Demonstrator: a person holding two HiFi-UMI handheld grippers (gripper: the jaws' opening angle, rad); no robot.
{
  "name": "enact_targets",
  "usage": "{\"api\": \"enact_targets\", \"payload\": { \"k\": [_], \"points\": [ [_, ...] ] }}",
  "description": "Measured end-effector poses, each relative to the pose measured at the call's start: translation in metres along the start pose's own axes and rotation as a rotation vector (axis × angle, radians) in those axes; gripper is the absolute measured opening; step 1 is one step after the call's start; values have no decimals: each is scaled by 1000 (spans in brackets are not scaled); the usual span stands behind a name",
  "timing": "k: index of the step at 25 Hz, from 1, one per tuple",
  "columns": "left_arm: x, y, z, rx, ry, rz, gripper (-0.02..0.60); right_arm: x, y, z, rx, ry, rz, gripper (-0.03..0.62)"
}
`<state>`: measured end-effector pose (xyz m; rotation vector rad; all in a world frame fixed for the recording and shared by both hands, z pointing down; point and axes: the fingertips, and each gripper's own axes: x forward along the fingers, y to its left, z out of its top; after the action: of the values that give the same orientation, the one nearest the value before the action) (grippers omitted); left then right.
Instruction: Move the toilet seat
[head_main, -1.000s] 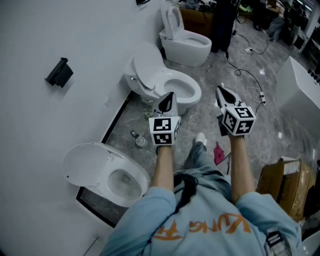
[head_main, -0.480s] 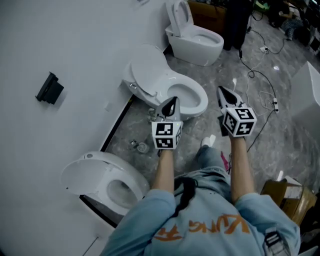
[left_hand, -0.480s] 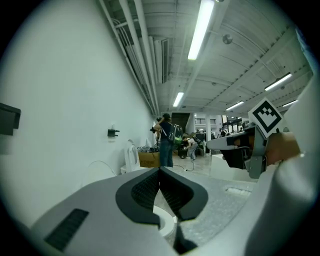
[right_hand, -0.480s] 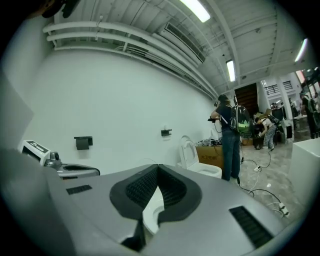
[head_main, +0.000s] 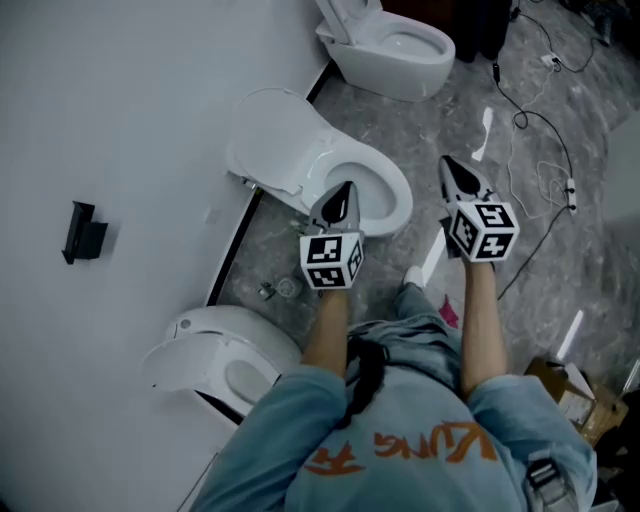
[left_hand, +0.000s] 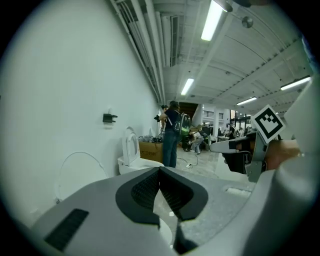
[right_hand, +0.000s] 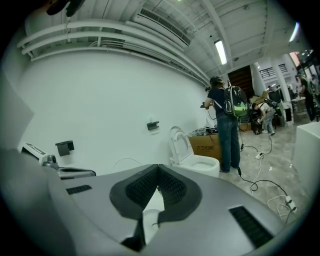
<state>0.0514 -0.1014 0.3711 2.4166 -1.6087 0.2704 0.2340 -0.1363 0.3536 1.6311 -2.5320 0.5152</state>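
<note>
Toilet seat (head_main: 272, 140) raised, ahead-left of closed left tool (head_main: 344, 192), apart.

Three toilets (head_main: 345, 185) along wall (head_main: 130, 90)

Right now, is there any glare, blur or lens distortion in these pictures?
Head view: dim, even light, fairly sharp, no glare. Left gripper view: fisheye with black corners; the ceiling light blooms bright. Right gripper view: same fisheye, bending the ceiling pipes.

The white toilet seat (head_main: 283, 140) stands raised behind its open bowl (head_main: 378, 200), beside the wall (head_main: 120, 100).
</note>
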Motion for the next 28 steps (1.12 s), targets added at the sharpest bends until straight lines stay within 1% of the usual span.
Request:
{"api": "enact_targets", "payload": {
  "k": [2,4,8,12,14,16,21,25,28],
  "points": [
    [25,-4,3,-2,8,-10,2,15,-28,11,16,-7,-10,0],
    [42,1,-2,-6,36,-5,2,33,-38,15,23,1,7,0],
    [59,15,-19,-44,96,11,2,68,-25,5,5,50,96,0],
    [70,37,-45,-90,142,16,2,101,-2,-18,-14,117,164,0],
    [77,52,-61,-122,164,27,2,114,10,-34,-57,159,201,0],
    [83,59,-80,-152,193,33,2,122,13,-52,-87,202,226,0],
    [83,46,-144,-184,323,4,2,133,0,-107,-76,335,215,0],
    [94,41,-185,-218,373,-6,2,145,-9,-153,-81,408,223,0],
    [101,29,-222,-237,411,-31,2,145,-13,-195,-83,467,234,0]
  ]
}}
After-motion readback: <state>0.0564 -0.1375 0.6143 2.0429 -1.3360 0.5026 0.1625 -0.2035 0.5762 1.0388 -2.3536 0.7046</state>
